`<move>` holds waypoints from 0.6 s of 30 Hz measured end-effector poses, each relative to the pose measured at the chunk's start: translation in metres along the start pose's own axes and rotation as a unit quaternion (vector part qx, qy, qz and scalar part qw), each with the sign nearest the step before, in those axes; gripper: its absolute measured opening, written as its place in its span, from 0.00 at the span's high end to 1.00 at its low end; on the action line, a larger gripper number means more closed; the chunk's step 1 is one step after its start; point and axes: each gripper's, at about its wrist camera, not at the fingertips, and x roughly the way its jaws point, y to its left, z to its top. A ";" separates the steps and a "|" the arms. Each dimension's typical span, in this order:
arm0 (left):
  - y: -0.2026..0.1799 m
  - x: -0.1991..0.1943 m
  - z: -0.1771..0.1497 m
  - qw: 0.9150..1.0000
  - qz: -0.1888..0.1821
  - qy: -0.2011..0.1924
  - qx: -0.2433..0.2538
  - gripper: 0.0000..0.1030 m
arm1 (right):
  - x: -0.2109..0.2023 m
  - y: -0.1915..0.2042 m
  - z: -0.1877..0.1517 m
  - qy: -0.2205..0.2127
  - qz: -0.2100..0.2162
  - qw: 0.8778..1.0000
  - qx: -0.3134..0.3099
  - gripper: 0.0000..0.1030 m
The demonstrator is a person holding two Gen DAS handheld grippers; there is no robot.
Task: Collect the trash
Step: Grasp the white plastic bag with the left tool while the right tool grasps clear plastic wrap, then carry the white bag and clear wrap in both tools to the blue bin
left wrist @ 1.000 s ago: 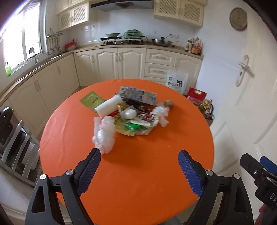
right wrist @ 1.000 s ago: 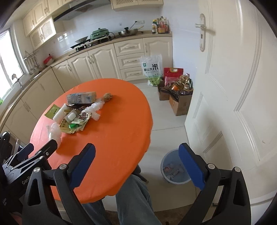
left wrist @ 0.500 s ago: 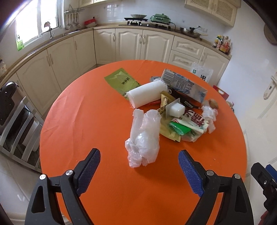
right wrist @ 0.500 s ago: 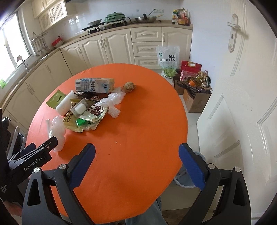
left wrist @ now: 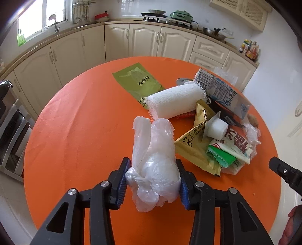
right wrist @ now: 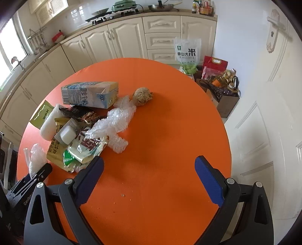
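Clamping crumpled clear plastic bag between blue pads, left gripper jaws just closed on it, low over round orange table. Right gripper spread wide, empty, beside wrapper pile.

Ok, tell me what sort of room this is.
A home kitchen, most likely: cream cabinets under a worktop with a gas hob, a sink tap by the window, and a round orange table strewn with food packaging.
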 end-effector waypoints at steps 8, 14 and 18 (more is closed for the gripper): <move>0.002 0.002 -0.009 1.000 -0.006 -0.008 -0.003 0.60 | 0.021 0.012 0.030 -0.004 0.011 1.000 0.000 0.05; 0.001 -0.001 -0.013 1.000 -0.008 -0.011 -0.002 0.60 | 0.048 0.033 0.042 0.014 0.005 1.000 -0.018 0.28; 0.001 -0.001 -0.014 1.000 -0.007 -0.012 -0.001 0.60 | 0.058 0.030 0.039 0.038 0.016 0.999 -0.006 0.70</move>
